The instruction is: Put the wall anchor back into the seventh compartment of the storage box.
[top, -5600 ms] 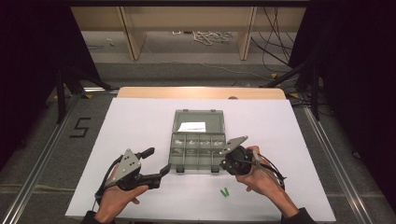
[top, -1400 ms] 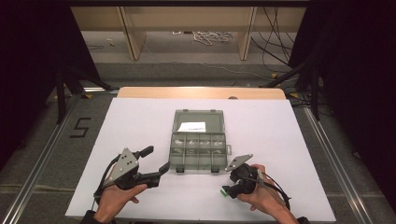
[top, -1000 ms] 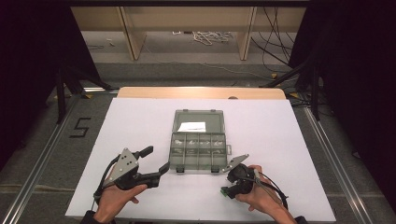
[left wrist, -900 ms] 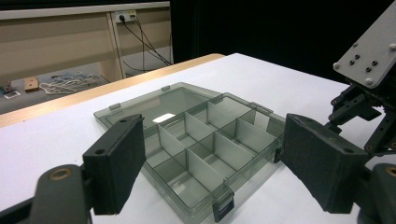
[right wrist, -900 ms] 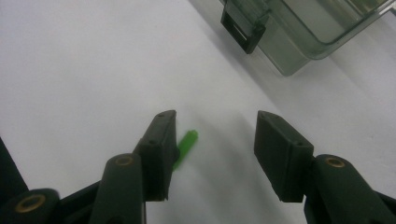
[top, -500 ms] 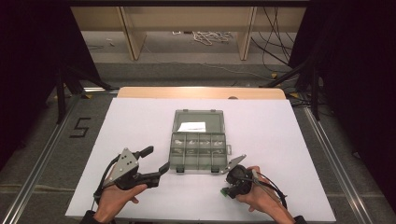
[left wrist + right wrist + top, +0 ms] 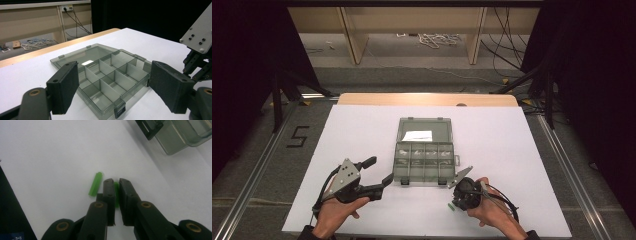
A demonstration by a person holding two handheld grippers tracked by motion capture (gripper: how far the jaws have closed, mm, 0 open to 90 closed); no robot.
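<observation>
Right gripper (image 7: 114,184): jaws just closing, now pinching green peg (image 7: 116,192) | second peg (image 7: 95,184) lying just left of jaws | box (image 7: 175,135) waiting ahead-right | left gripper (image 7: 113,86) idling wide open, empty.

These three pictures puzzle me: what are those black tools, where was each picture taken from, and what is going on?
A person sits at a white table with a hand-held gripper in each hand, a two-jaw clamp. The high view looks down from above. The other two pictures come from cameras riding on the grippers. The left hand-held gripper stands open, facing an open grey compartment box. The right hand-held gripper has just been closing, and its jaws now pinch a small green piece on the table. A second green piece lies loose beside it.
</observation>
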